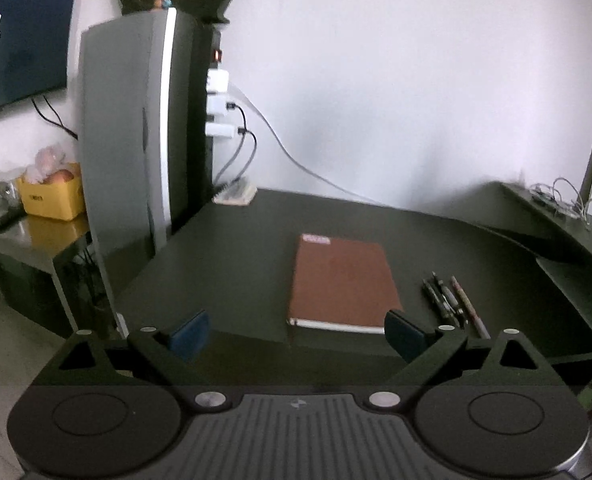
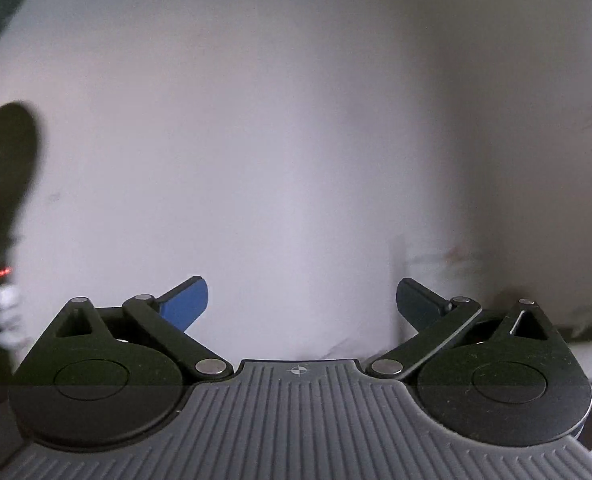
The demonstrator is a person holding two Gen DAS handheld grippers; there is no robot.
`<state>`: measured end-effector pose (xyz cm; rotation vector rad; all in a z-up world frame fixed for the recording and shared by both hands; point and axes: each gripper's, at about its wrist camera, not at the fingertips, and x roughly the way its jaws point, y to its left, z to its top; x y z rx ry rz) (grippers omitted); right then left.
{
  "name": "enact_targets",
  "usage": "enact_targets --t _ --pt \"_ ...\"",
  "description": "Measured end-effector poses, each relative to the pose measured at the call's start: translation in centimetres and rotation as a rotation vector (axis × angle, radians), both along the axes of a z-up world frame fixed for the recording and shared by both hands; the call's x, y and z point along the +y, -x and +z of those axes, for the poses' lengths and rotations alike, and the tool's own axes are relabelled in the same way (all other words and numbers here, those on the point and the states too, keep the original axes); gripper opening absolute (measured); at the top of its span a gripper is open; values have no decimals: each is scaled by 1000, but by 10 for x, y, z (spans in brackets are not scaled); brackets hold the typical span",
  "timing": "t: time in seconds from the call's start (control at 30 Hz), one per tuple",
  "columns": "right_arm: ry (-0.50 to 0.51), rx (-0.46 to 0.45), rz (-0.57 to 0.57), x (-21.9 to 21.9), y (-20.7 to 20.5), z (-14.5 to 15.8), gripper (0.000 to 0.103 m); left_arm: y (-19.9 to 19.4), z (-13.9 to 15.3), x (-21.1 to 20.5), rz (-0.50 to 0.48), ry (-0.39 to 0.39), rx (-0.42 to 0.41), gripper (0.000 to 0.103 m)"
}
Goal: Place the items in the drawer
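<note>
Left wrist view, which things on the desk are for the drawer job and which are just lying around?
Likely for the job:
brown notebook
pens

Lying about:
computer tower
yellow box
chargers
small notepad

Left wrist view overlooks desk point(image 1: 235, 264), right faces wall point(image 2: 296, 140)

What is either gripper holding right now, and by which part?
Nothing. The left gripper is open and empty, short of the brown notebook and pens on the desk. The right gripper is open, facing the wall.
</note>
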<state>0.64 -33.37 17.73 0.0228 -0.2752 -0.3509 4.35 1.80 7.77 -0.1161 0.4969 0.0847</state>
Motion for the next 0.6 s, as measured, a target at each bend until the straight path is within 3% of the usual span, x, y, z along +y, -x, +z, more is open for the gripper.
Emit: enact_targets --t 0.13,0.3,0.4,0.6 --pt "-88 -114 -72 -63 -8 3 103 -6 -4 -4 -6 1 22 95" --pt "-201 -268 -151 -118 -23 -18 103 -17 -8 -11 0 -15 37 95" --pt "-215 -265 -192 -134 -40 -24 103 -23 -10 -15 2 -23 43 95" --pt "-271 -214 -160 -153 -72 -39 103 -37 -18 -24 -4 -34 70 95"
